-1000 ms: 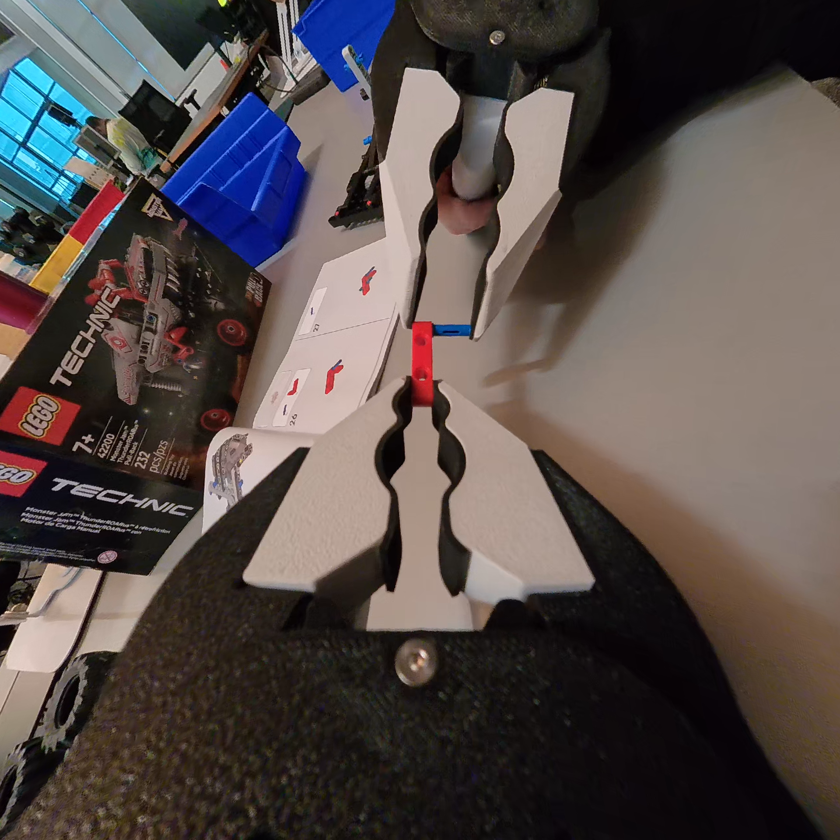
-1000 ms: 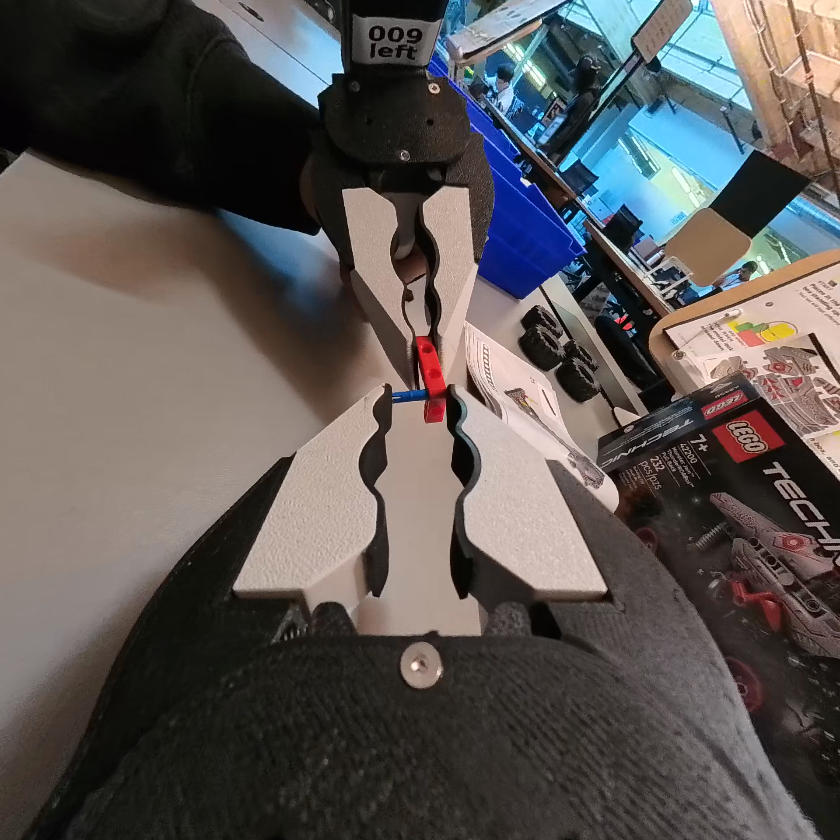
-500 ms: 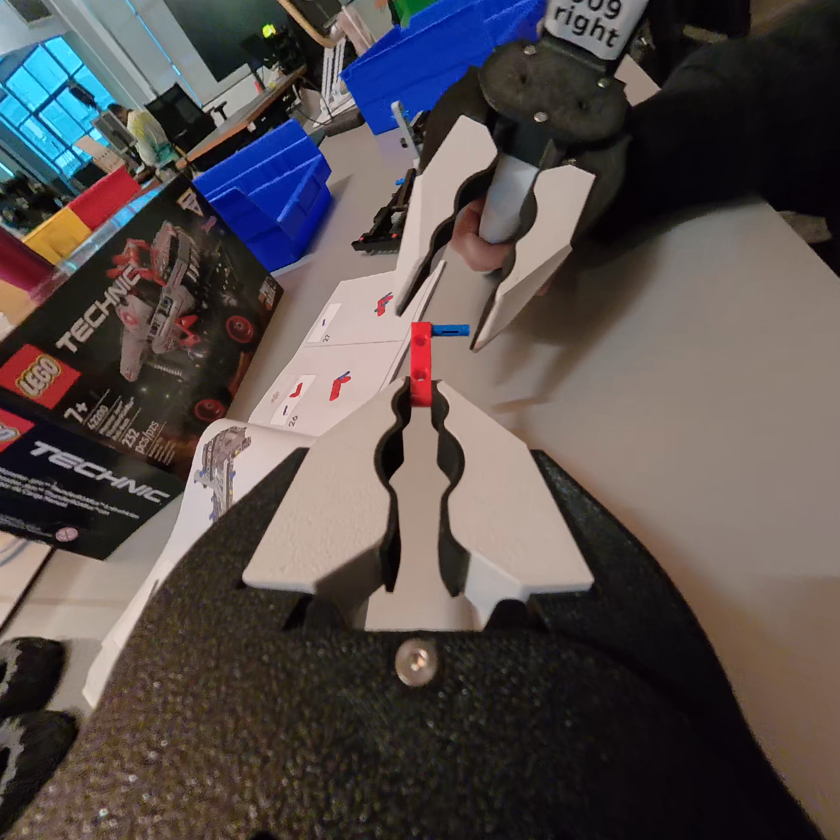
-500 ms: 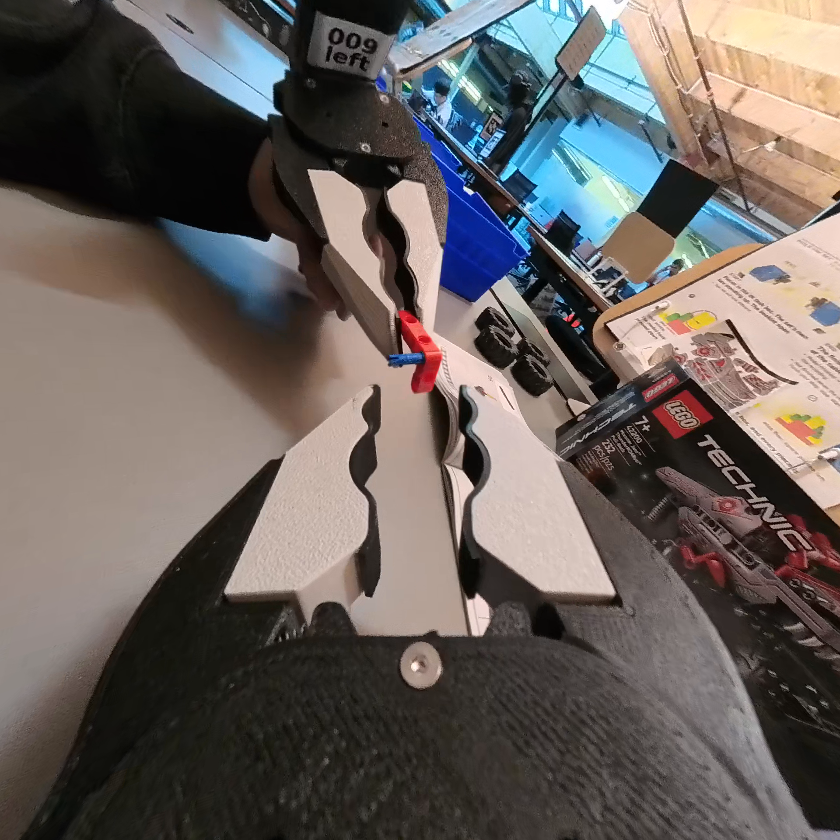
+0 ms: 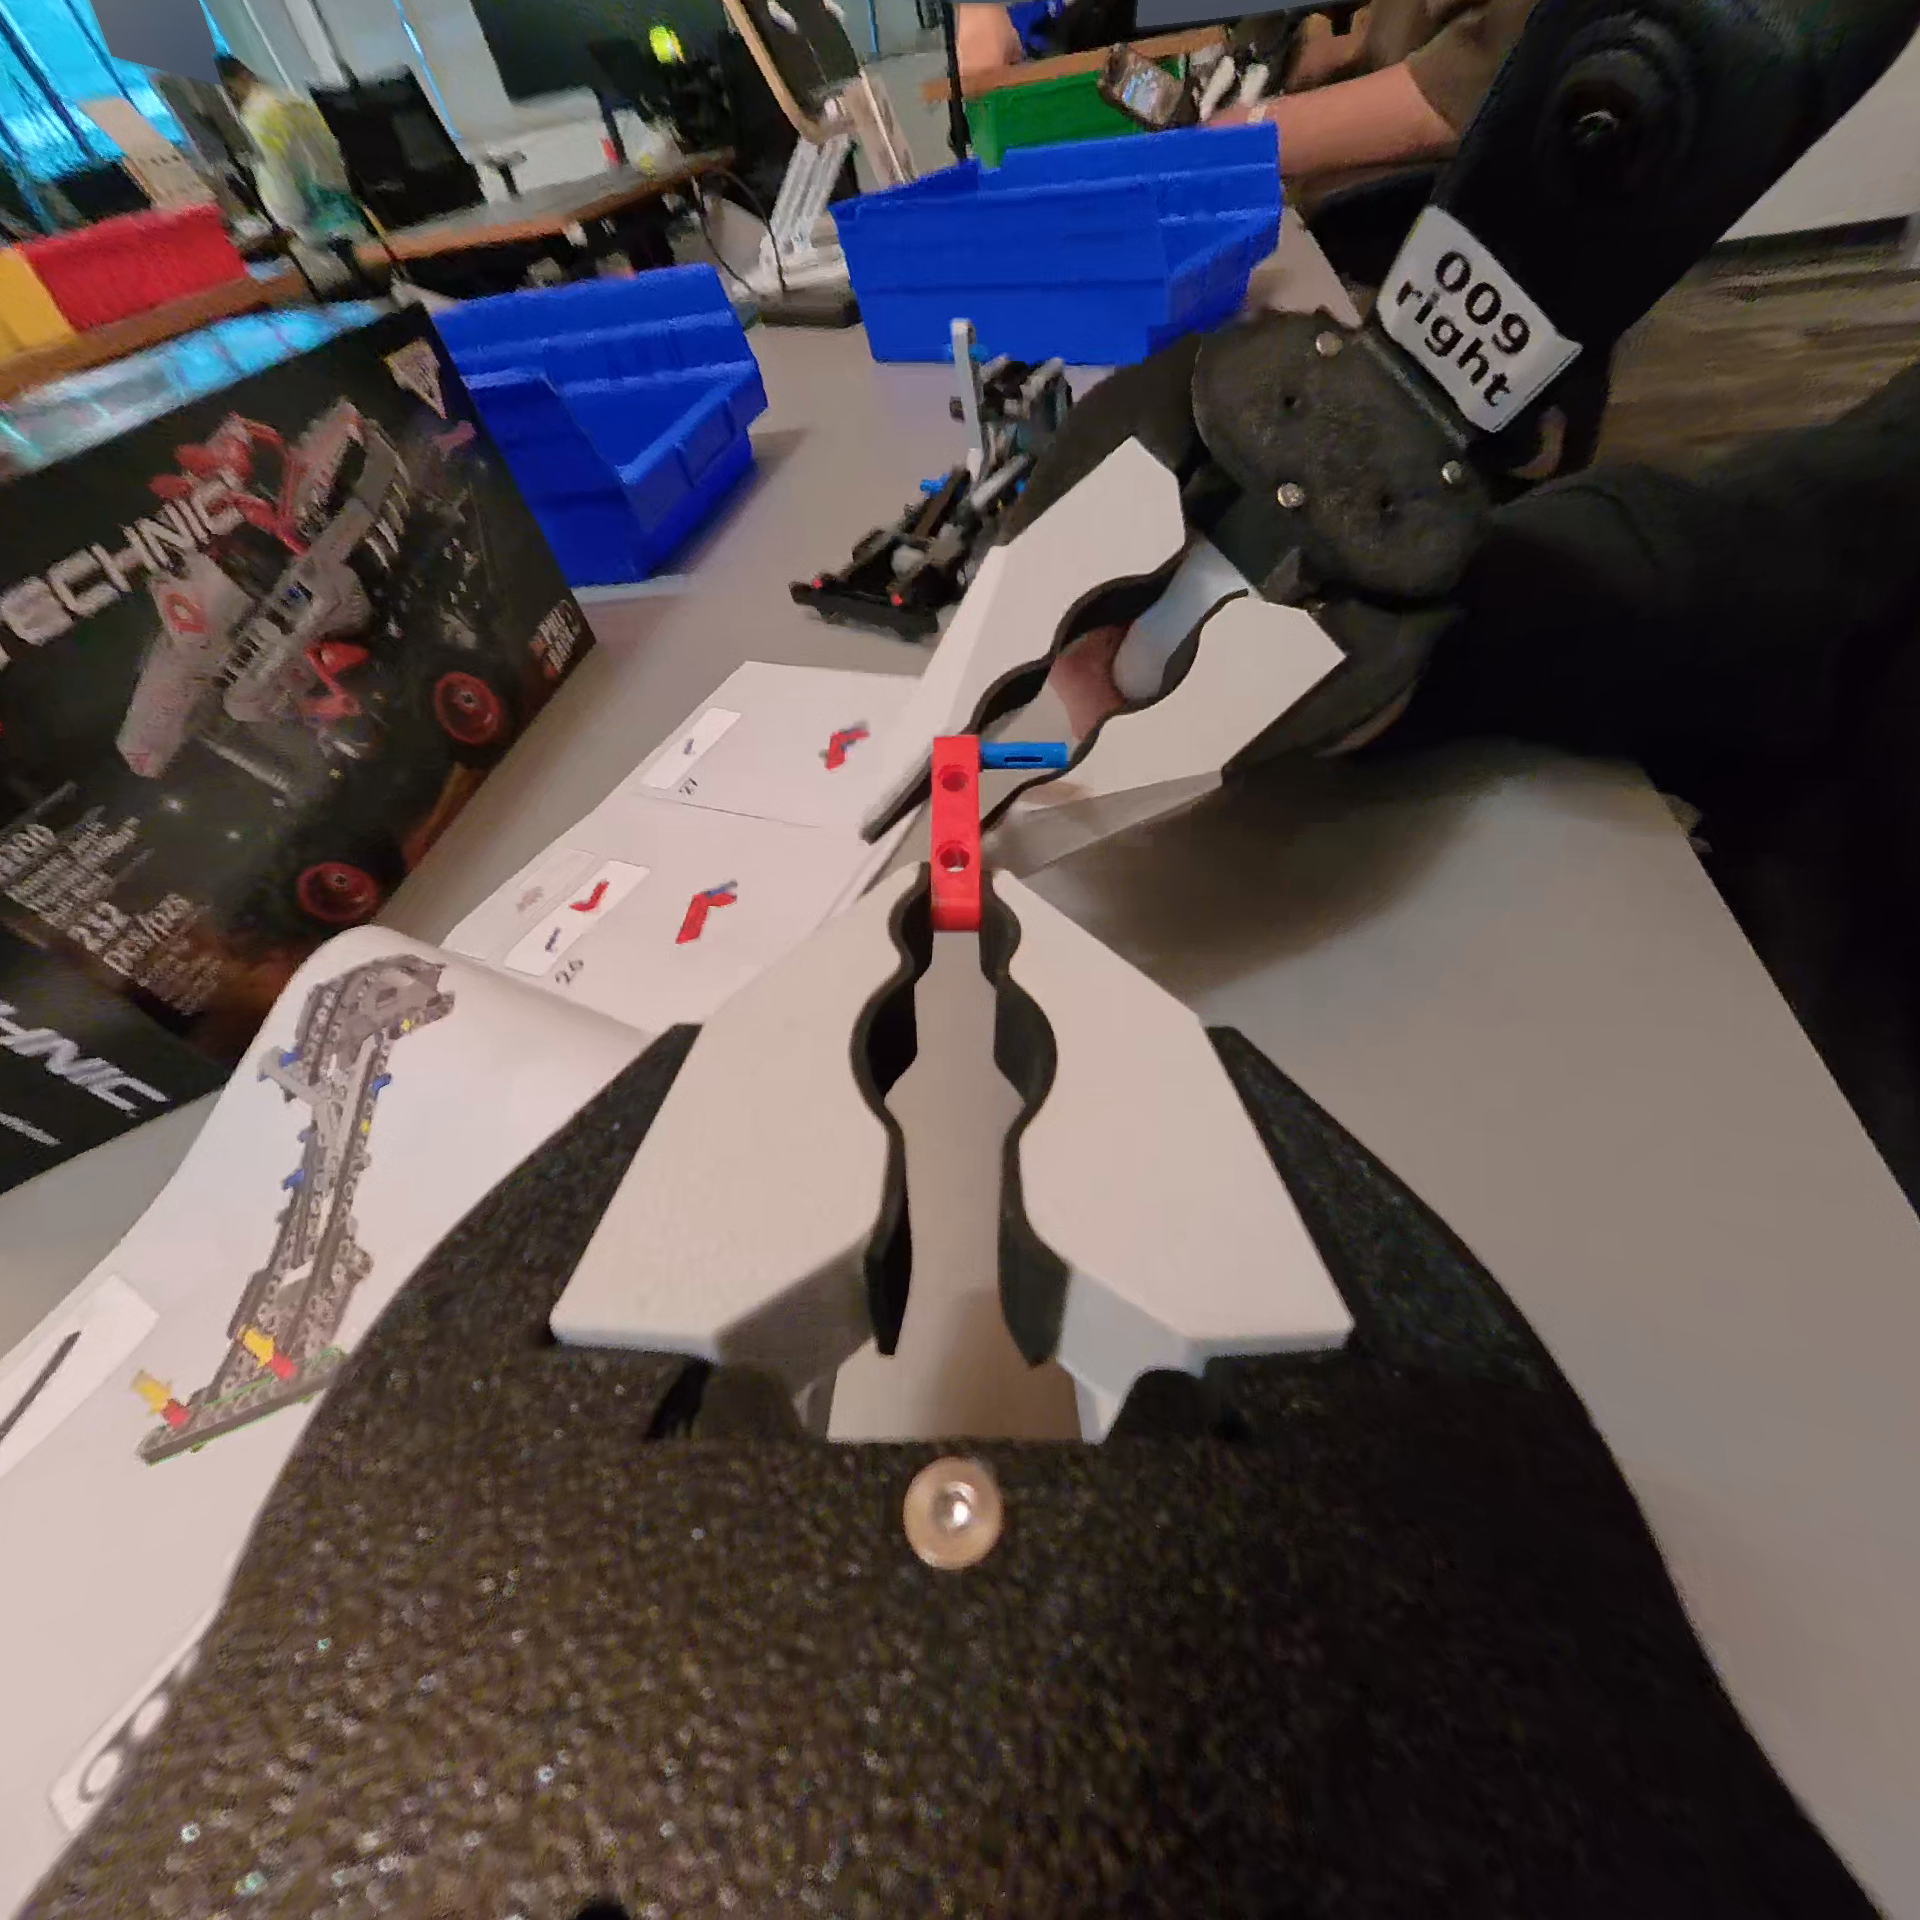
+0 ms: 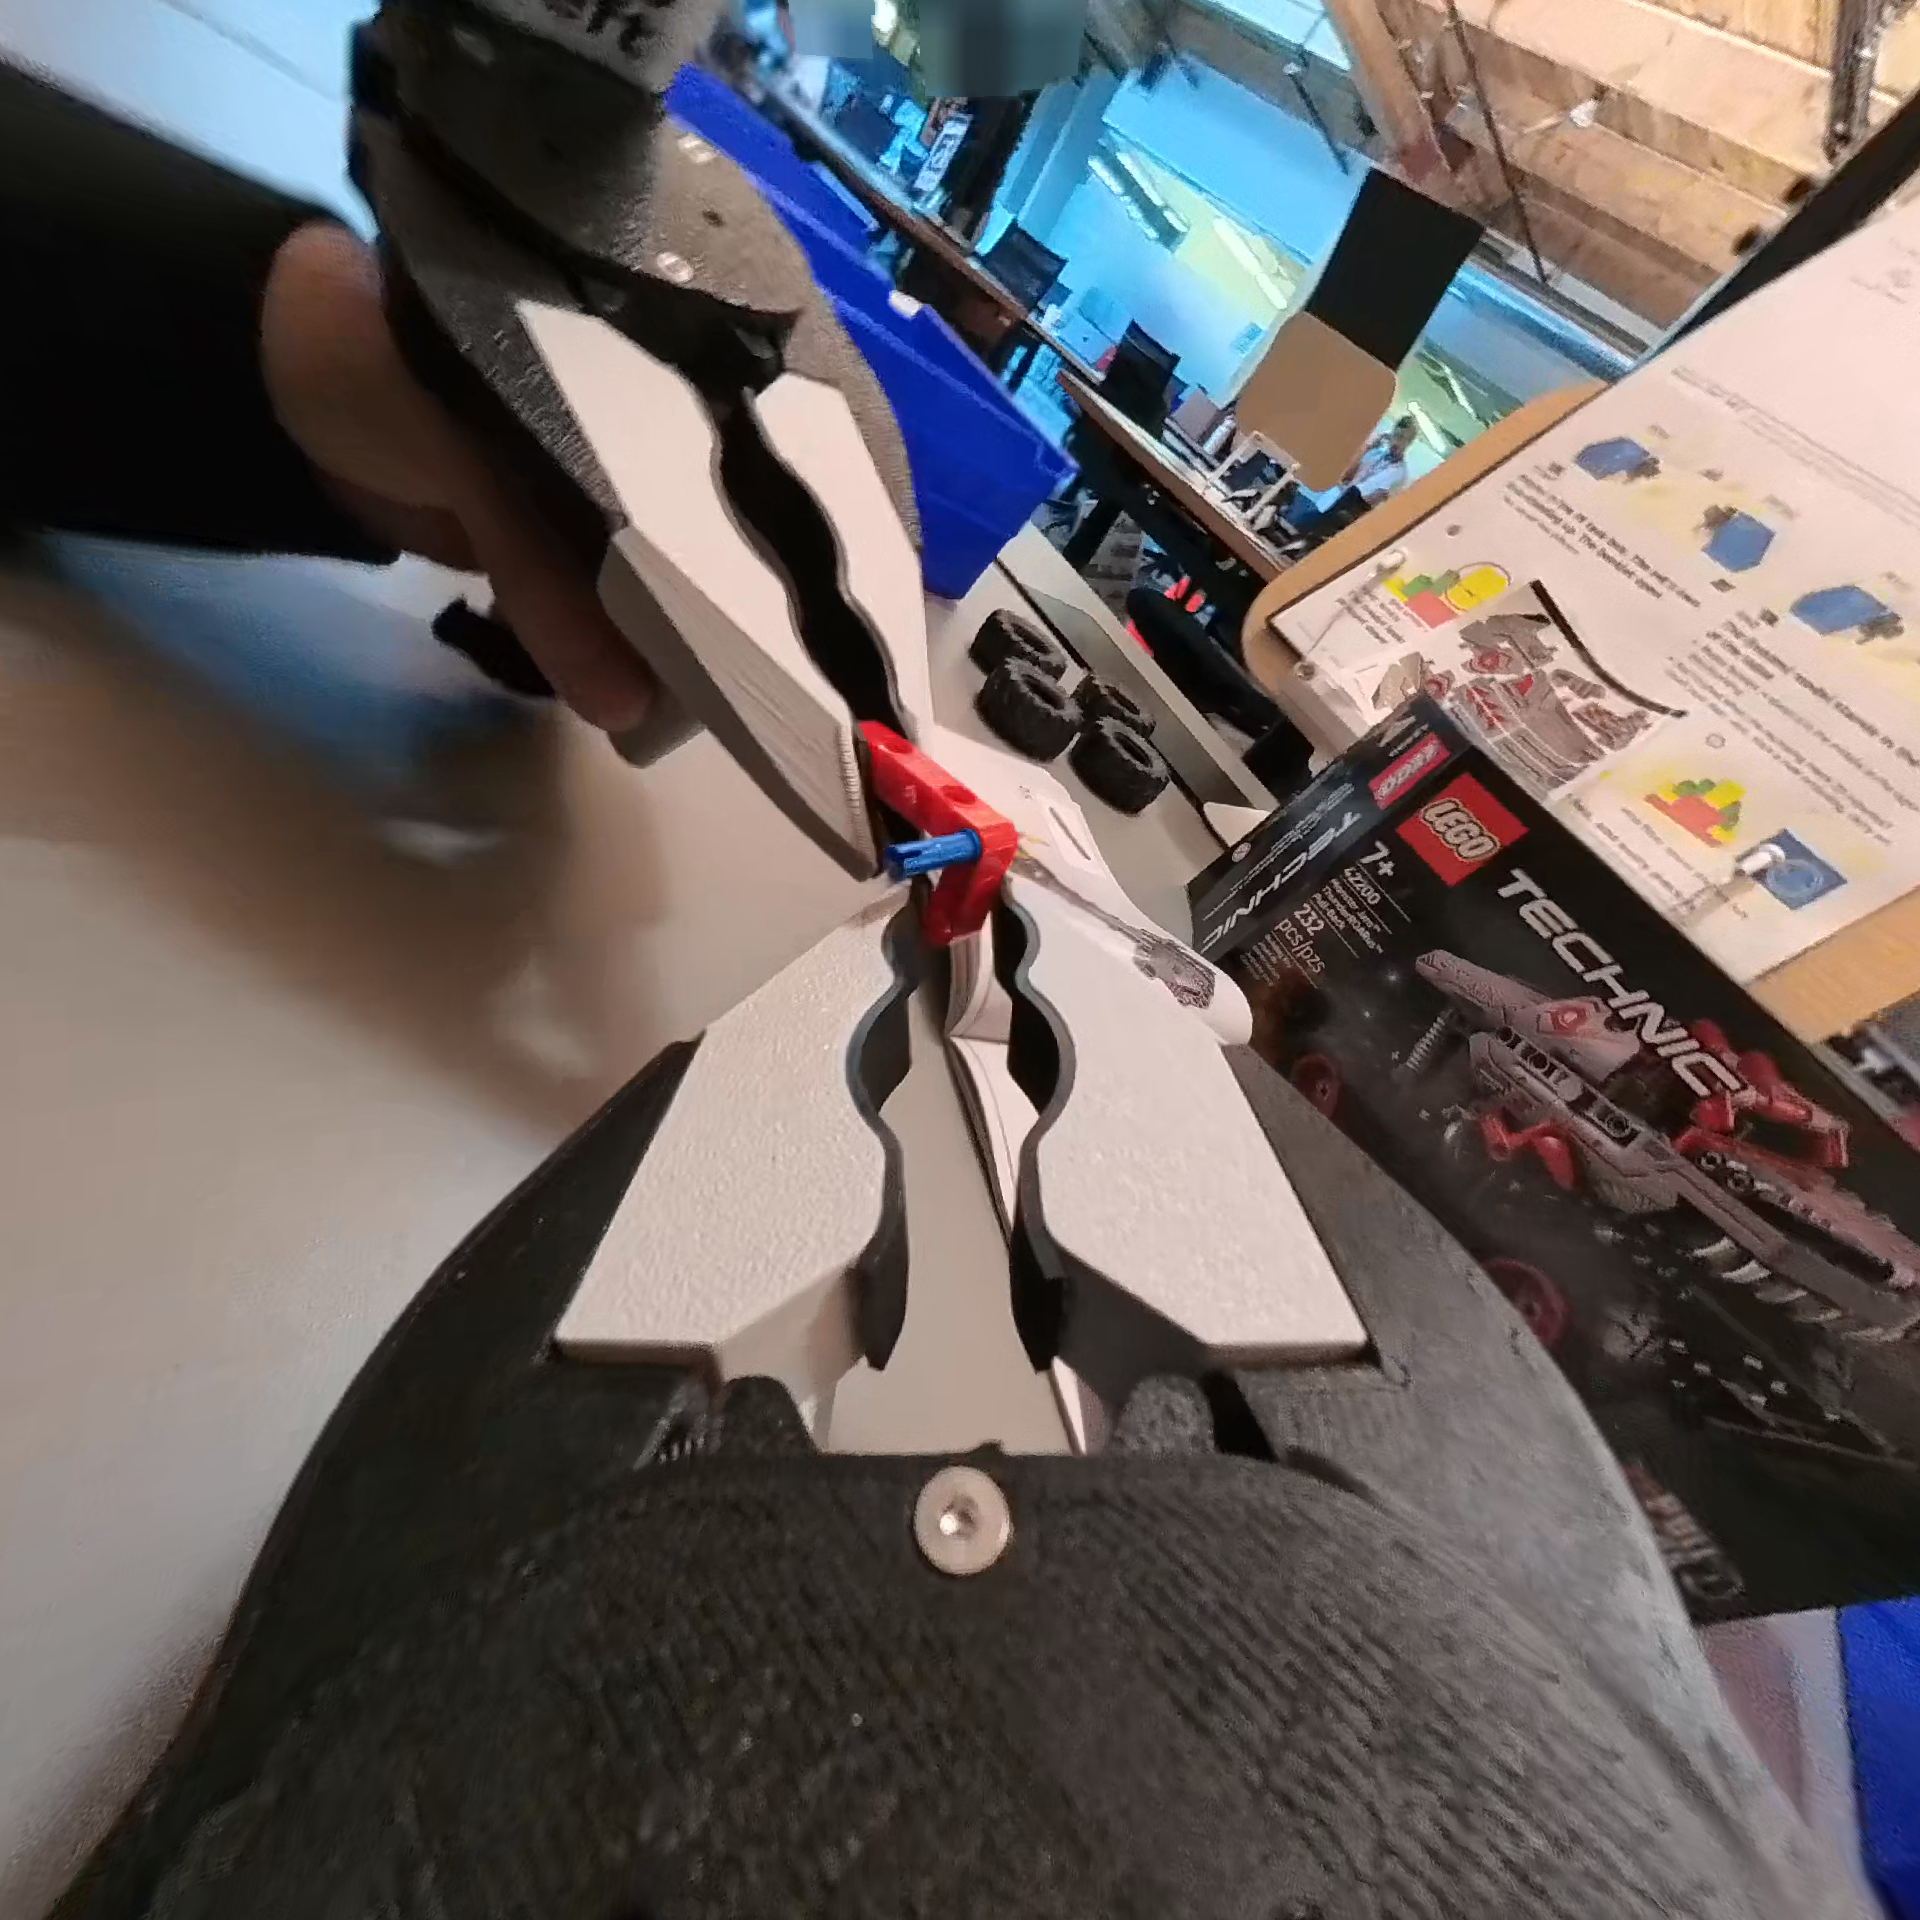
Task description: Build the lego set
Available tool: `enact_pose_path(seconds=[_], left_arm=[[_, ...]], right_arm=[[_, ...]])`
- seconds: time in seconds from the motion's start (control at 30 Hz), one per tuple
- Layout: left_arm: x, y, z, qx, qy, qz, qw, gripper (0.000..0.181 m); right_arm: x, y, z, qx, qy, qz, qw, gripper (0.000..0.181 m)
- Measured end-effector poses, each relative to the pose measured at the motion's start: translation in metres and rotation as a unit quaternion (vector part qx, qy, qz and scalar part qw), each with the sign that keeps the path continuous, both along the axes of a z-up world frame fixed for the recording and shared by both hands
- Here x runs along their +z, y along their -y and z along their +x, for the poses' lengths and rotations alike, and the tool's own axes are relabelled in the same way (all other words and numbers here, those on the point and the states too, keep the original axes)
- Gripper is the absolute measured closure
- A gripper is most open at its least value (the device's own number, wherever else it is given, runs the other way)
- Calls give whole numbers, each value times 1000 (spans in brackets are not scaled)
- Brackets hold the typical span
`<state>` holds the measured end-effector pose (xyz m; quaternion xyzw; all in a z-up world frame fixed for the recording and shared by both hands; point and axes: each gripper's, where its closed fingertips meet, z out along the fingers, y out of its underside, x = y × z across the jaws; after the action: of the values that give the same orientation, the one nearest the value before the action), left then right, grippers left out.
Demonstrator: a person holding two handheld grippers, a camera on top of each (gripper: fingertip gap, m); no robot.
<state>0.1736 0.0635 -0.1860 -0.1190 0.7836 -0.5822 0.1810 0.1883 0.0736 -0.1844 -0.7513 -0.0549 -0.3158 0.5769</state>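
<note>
A red angled beam (image 5: 954, 821) with a blue pin (image 5: 1023, 755) stuck in its far end is held above the grey table (image 5: 1455, 1039). My left gripper (image 5: 954, 904) is shut on the beam's near arm. My right gripper (image 5: 941, 844) comes in from the upper right, its fingertips on either side of the beam's far part. In the right wrist view my right gripper (image 6: 951, 920) is closed on the lower arm of the beam (image 6: 935, 795). The pin (image 6: 930, 852) sticks out to the left. The left gripper (image 6: 873, 790) grips the upper arm.
An open instruction booklet (image 5: 665, 862) lies under the grippers. The set's black box (image 5: 260, 665) stands to the left. Behind are blue bins (image 5: 623, 416) and a partly built black chassis (image 5: 935, 540). Several black tyres (image 6: 1070, 707) lie beyond. A board with sheets (image 6: 1662, 582) leans behind the box.
My right gripper was open and apart from the beam; now it has closed on the beam's free arm. Both grippers have tilted and the left one has swung the beam toward it.
</note>
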Motion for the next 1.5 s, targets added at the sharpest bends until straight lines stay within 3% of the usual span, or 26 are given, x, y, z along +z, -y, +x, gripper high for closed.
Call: enact_pose_path(seconds=[0.23,0.43,0.53,1.03,1.5], left_arm=[[17,4,6,31,48,-39,998,174],[23,3,6,27,26,-78,996,166],[21,6,4,20,26,-71,997,176],[21,4,3,18,3,-68,997,176],[10,-5,-5,-17,18,-31,999,177]], right_arm=[[14,5,10,-53,-40,59,996,173],[16,3,5,-27,-61,77,995,173],[16,3,5,-24,-60,74,995,173],[13,2,4,-20,-22,56,998,171],[11,-3,-13,65,-34,50,996,171]])
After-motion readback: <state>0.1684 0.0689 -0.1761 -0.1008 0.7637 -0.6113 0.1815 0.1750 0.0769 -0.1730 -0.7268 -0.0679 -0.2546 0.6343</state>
